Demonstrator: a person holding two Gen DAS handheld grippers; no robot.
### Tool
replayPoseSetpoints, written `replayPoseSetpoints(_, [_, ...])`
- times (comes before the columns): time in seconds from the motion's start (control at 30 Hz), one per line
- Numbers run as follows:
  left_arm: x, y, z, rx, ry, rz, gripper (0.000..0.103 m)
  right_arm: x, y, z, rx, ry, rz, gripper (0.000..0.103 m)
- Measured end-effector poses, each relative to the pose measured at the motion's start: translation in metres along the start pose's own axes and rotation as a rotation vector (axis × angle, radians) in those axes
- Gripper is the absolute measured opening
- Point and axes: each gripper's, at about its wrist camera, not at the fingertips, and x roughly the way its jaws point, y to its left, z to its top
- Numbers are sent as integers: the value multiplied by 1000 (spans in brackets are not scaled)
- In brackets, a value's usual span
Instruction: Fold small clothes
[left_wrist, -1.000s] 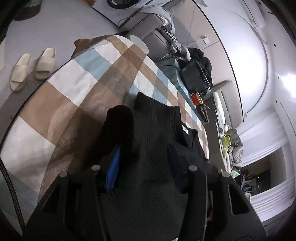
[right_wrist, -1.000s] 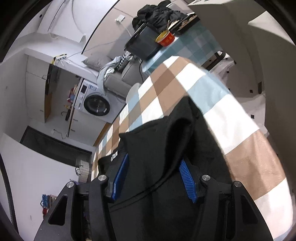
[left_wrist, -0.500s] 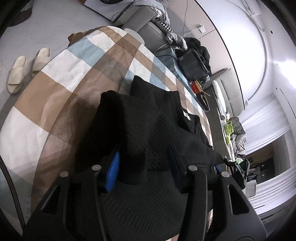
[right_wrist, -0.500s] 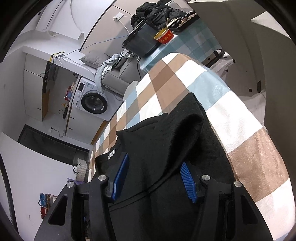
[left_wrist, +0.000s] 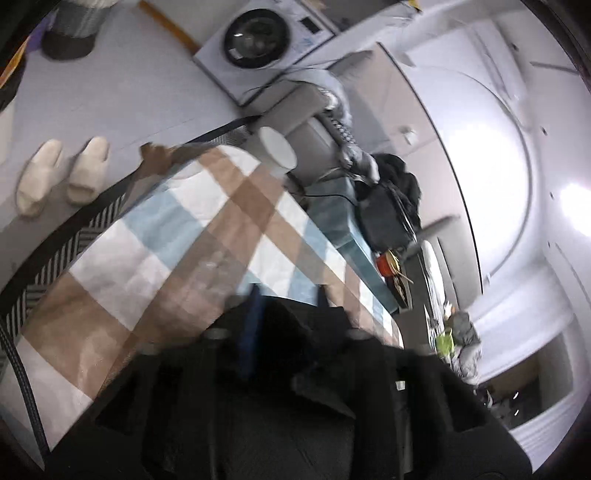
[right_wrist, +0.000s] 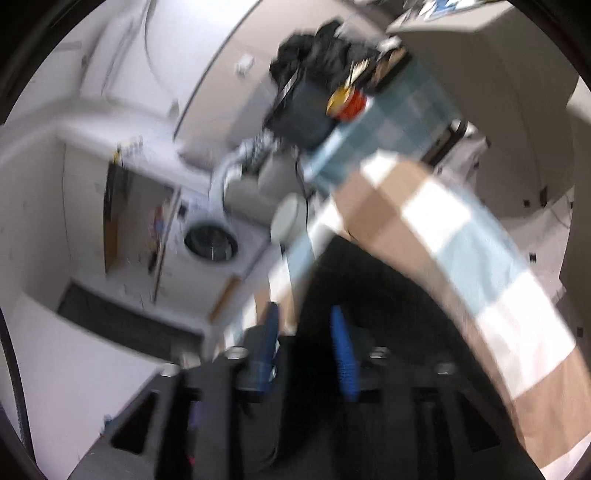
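A black knit garment (left_wrist: 295, 398) lies on the checked tablecloth (left_wrist: 155, 258), filling the lower part of the blurred left wrist view. My left gripper (left_wrist: 286, 306) stands above it; its blue pads (left_wrist: 251, 325) are apart, and the blur hides whether cloth is between them. In the blurred right wrist view the garment (right_wrist: 388, 302) lies dark on the checked cloth (right_wrist: 480, 258). My right gripper (right_wrist: 306, 328) shows its blue pads (right_wrist: 341, 354) apart with nothing clearly held between them.
A washing machine (left_wrist: 258, 48) and a pair of slippers (left_wrist: 59, 173) are on the floor beyond the table. A white round stool (left_wrist: 277, 151), a grey sofa and a side table with a black bag (left_wrist: 384, 218) and a red bowl (left_wrist: 386, 264) stand behind.
Both grippers have swung up and away fast, so both views are blurred. The garment's folded sleeves, earlier between the fingers of each gripper, now lie lower in both views.
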Motion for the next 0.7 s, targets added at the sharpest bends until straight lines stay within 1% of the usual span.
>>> replayPoseSetpoints(0.07, [-2, 6, -3, -4, 0, -2, 37, -10, 7, -2, -52, -4, 5, 37])
replayPoseSetpoints(0.1, [-1, 9, -5, 3, 11, 13, 37, -13, 8, -4, -79, 2, -11, 39])
replayPoseSetpoints(0.17, [-1, 17, -12, -6, 38, 16, 37, -16, 9, -10, -121, 22, -52, 39])
replayPoseSetpoints(0.33, [-7, 25, -28, -4, 87, 33, 37, -18, -2, -24, -116, 83, -81, 39])
replayPoseSetpoints(0.4, [-13, 23, -39, 27, 115, 34, 37, -18, -2, -33, -136, 112, -86, 39])
replayPoseSetpoints(0.47, [-13, 18, -54, 76, 166, 40, 37, -18, -1, -41, -153, 138, -86, 39])
replayPoseSetpoints(0.53, [-11, 12, -68, 124, 238, 57, 37, -16, 1, -50, -167, 161, -86, 39])
replayPoseSetpoints(0.6, [-5, 7, -82, 157, 309, 45, 37, -14, 5, -58, -190, 185, -84, 39])
replayPoseSetpoints(0.63, [0, 4, -86, 168, 326, 34, 37, -13, 6, -61, -198, 192, -83, 39])
replayPoseSetpoints(0.7, [8, 1, -87, 169, 322, 34, 37, -13, 10, -68, -216, 209, -81, 39])
